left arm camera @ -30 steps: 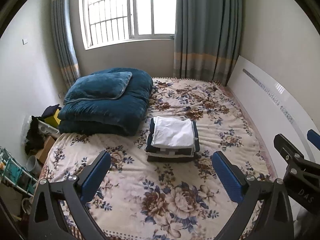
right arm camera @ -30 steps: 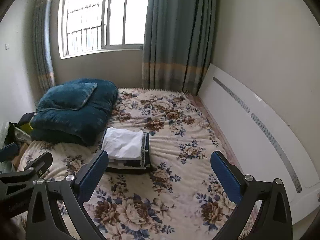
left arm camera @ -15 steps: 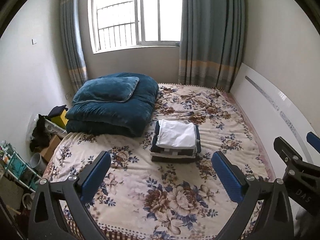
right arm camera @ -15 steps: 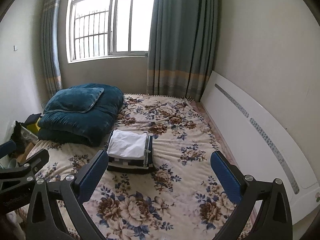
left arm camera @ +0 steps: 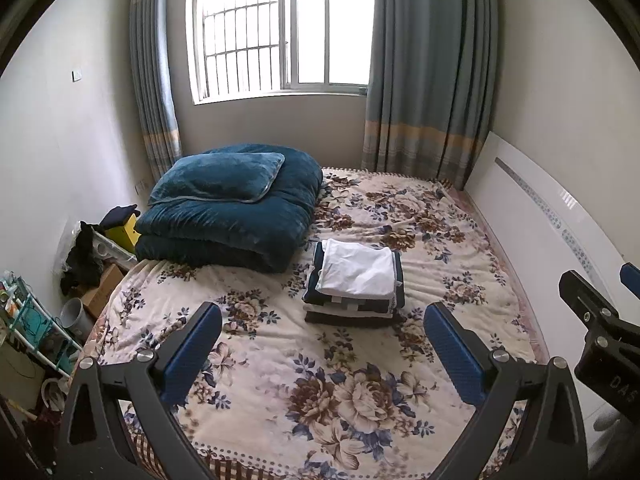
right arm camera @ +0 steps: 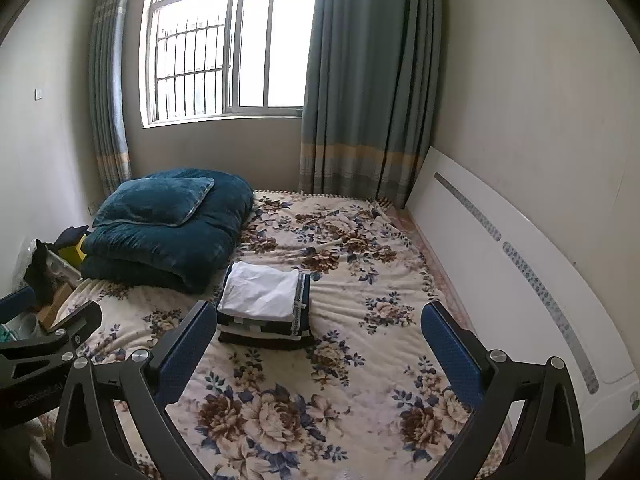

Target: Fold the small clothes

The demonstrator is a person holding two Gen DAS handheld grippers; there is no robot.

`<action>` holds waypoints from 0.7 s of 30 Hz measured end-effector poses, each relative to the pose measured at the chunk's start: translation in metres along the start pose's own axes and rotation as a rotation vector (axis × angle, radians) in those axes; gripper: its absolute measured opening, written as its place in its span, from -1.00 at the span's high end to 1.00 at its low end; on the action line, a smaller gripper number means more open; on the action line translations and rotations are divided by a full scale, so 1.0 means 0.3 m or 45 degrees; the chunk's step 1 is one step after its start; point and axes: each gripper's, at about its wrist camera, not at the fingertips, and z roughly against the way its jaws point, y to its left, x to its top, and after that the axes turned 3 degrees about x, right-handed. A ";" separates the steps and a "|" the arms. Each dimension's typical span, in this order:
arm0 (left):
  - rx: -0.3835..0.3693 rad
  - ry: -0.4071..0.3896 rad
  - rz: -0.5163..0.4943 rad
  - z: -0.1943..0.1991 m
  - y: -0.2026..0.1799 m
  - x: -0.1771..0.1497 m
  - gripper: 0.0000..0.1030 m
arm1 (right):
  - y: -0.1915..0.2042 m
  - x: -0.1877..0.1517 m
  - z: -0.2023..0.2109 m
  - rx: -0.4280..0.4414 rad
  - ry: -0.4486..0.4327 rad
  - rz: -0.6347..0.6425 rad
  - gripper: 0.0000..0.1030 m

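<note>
Left gripper (left arm camera: 322, 330) jaws spread wide, empty. Right gripper (right arm camera: 318, 330) same, nothing held. Folded clothes stack (left arm camera: 356, 280) sits on bed (left arm camera: 360, 396), ahead of both jaws, well apart. White piece on top, squared. No loose garment in sight. Folding looks finished; nothing visibly left.

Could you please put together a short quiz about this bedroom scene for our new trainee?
1. True or false: the left gripper is holding a garment.
2. What lies on top of the stack of folded clothes? A) a white garment B) a red towel C) a pillow
3. Fill in: the blue pillow rests on a folded blue ____.

Key: 1. False; both it and the right gripper are open and empty above the bed. 2. A, the white garment. 3. The quilt.
</note>
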 end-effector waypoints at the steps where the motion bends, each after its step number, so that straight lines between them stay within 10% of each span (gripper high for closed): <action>1: -0.001 -0.004 -0.001 0.005 -0.001 0.000 -1.00 | 0.001 0.003 0.002 0.001 -0.002 0.003 -1.00; 21: 0.011 -0.037 0.000 0.042 -0.010 0.031 -1.00 | 0.016 0.016 0.029 0.025 -0.011 -0.004 -1.00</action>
